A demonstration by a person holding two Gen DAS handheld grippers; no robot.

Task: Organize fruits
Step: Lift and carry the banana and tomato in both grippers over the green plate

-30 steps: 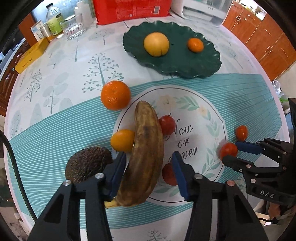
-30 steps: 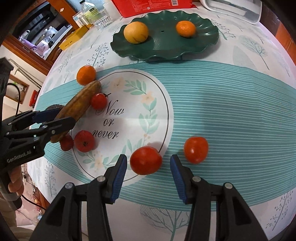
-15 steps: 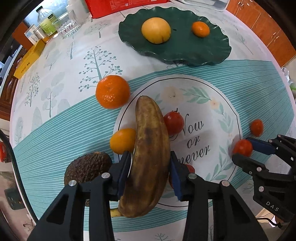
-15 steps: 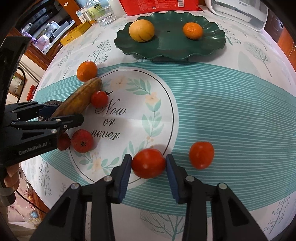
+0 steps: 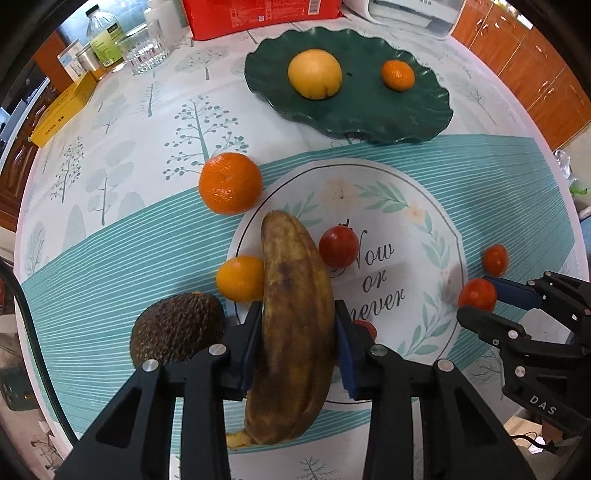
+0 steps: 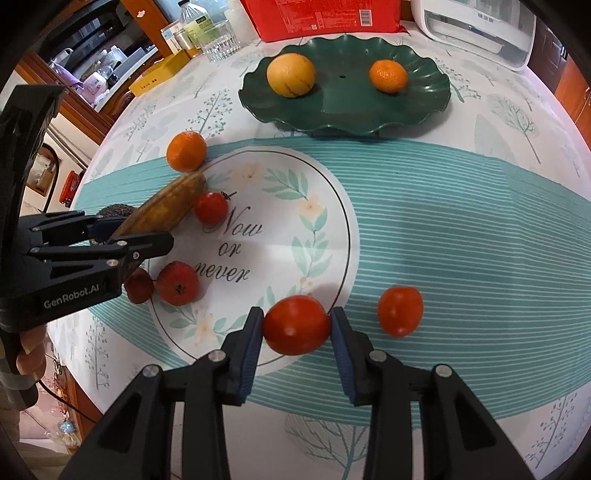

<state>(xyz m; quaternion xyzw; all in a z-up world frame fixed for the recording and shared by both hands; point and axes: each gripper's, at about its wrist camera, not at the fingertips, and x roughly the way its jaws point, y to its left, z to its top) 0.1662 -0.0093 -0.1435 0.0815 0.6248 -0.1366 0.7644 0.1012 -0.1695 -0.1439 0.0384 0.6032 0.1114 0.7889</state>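
The left hand-held gripper (image 5: pixel 297 345) is clamped on a brown, overripe banana (image 5: pixel 293 328), its blue pads pressing both sides of the fruit near its middle. The banana lies lengthwise along the fingers, its far tip pointing toward the green plate (image 5: pixel 417 122) at the far side of the counter (image 5: pixel 122 122). Just left of the banana sits a small orange (image 5: pixel 240 278), touching its side, and a dark avocado (image 5: pixel 177 332) lies nearer, beside the left finger. A larger orange (image 5: pixel 230 183) rests farther off, on the left. A small red tomato (image 5: pixel 338 246) sits just right of the banana, on the round "Now or never" print of the tablecloth.

The right hand-held gripper (image 6: pixel 297 332) grips a red tomato (image 6: pixel 296 325) between its pads, at the near edge of the printed circle. Another tomato (image 6: pixel 400 311) lies to its right on the teal stripes, apart from it. Two red fruits (image 6: pixel 177 282) lie close together on the left, near the left hand-held gripper's fingers.

The green plate holds a yellow round fruit (image 6: pixel 291 75) on its left and a small orange (image 6: pixel 388 75) on its right, well apart. Behind it stand a red box (image 6: pixel 325 18), a drinking glass (image 6: pixel 219 42) and a yellow box (image 6: pixel 159 79).
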